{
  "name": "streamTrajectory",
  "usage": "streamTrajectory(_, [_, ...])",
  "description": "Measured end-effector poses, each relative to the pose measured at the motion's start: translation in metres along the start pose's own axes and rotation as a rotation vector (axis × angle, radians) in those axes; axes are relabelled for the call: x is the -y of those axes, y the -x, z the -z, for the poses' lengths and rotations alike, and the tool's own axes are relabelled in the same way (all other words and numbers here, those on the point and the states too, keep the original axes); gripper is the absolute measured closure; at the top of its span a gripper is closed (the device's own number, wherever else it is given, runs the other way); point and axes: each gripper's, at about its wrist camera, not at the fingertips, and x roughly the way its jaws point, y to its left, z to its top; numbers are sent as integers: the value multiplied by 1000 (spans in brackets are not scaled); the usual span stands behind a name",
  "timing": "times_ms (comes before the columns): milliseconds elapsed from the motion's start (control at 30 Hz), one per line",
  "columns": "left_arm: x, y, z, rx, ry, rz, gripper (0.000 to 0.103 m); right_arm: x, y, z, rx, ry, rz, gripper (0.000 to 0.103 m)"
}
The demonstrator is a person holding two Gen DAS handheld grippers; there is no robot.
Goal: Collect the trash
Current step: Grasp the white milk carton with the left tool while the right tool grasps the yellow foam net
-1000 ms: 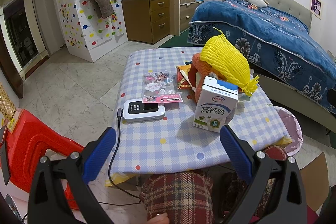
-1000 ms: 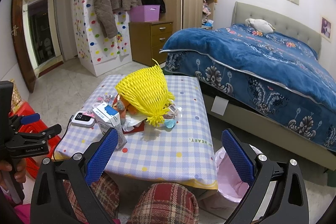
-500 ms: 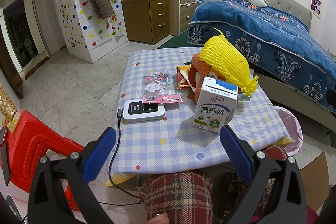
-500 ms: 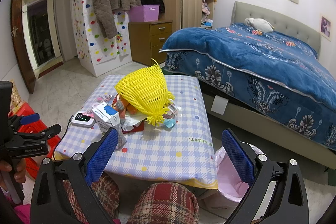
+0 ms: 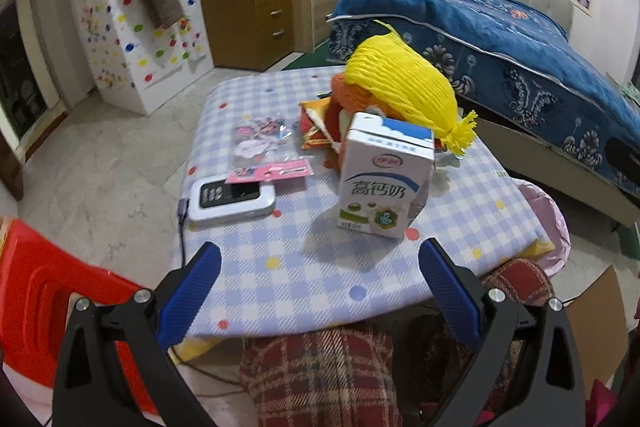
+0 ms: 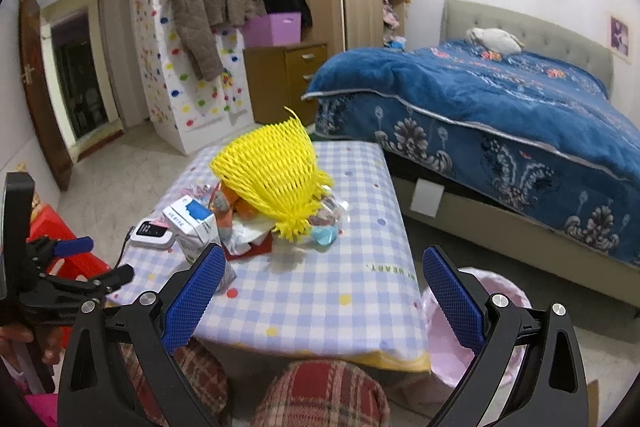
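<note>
A white and blue milk carton (image 5: 386, 177) (image 6: 192, 223) stands upright on the checked table (image 5: 280, 267) (image 6: 352, 291). Behind it lies a pile of trash: a yellow foam net (image 5: 404, 91) (image 6: 272, 175), orange peel-like scraps (image 5: 340, 103), a red wrapper (image 5: 314, 133) and a crumpled clear plastic piece (image 6: 334, 205). My left gripper (image 5: 320, 259) is open, held before the table's near edge, empty. My right gripper (image 6: 322, 267) is also open and empty, above the near right part of the table. The pink-lined bin (image 6: 476, 311) (image 5: 548, 223) stands right of the table.
A white device with a cable (image 5: 232, 199) and a pink sticker pack (image 5: 264, 147) lie on the table's left. A red plastic stool (image 5: 44, 291) is at the left. A blue bed (image 6: 500, 107) fills the right. A person's plaid-clad knees (image 6: 320, 391) are under the table edge.
Both views have barely shifted; the left gripper has edged slightly closer to the table. Nothing on the table has moved.
</note>
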Motion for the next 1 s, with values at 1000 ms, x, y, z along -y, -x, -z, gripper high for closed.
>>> streamTrajectory(1000, [57, -93, -30, -31, -201, 43, 22, 19, -65, 8, -174, 67, 43, 32])
